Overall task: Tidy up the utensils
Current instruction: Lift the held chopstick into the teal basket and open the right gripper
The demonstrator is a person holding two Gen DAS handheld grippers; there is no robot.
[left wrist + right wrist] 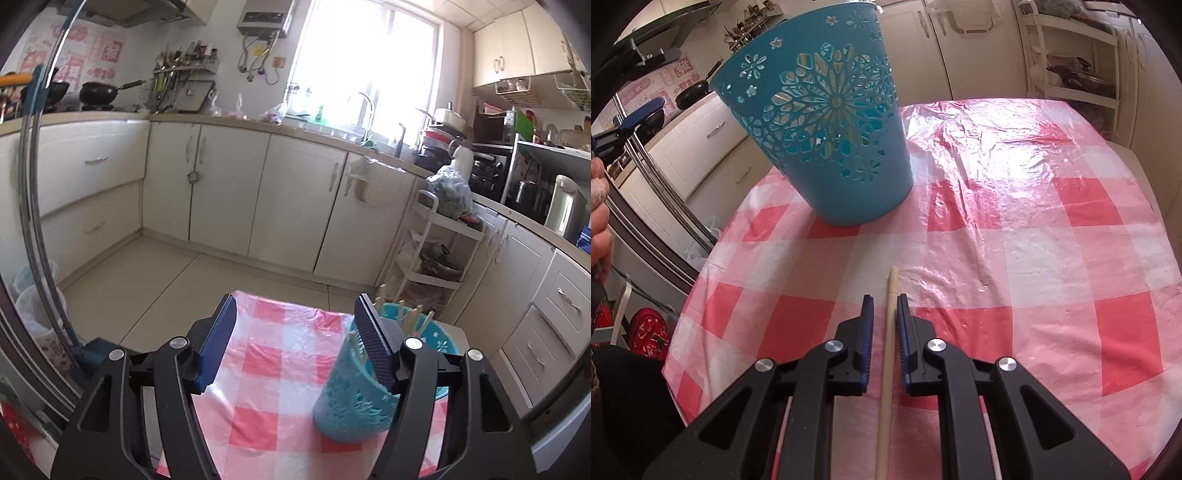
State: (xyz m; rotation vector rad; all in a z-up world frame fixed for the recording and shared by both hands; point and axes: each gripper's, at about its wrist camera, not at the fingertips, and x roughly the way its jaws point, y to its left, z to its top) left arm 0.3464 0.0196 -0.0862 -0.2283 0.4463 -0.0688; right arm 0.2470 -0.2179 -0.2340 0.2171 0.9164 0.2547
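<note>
the right gripper [885, 301] sits low over the table [1052, 240] with a chopstick [891, 291] lying lengthwise between its fingers; the jaws are narrowed around it with slivers of gap on both sides, so it looks bracketed, not yet pinched. the left gripper [295, 332] hangs wide open and empty, its right finger right by the basket [354, 406], which already holds several chopsticks and stands near the table's far edge. risks as i judge them: closing on a thin round stick flat on slippery plastic may roll it out or snag the cloth; a grip off balance would let the stick droop and miss the rim; the left finger could knock the light basket over
</note>
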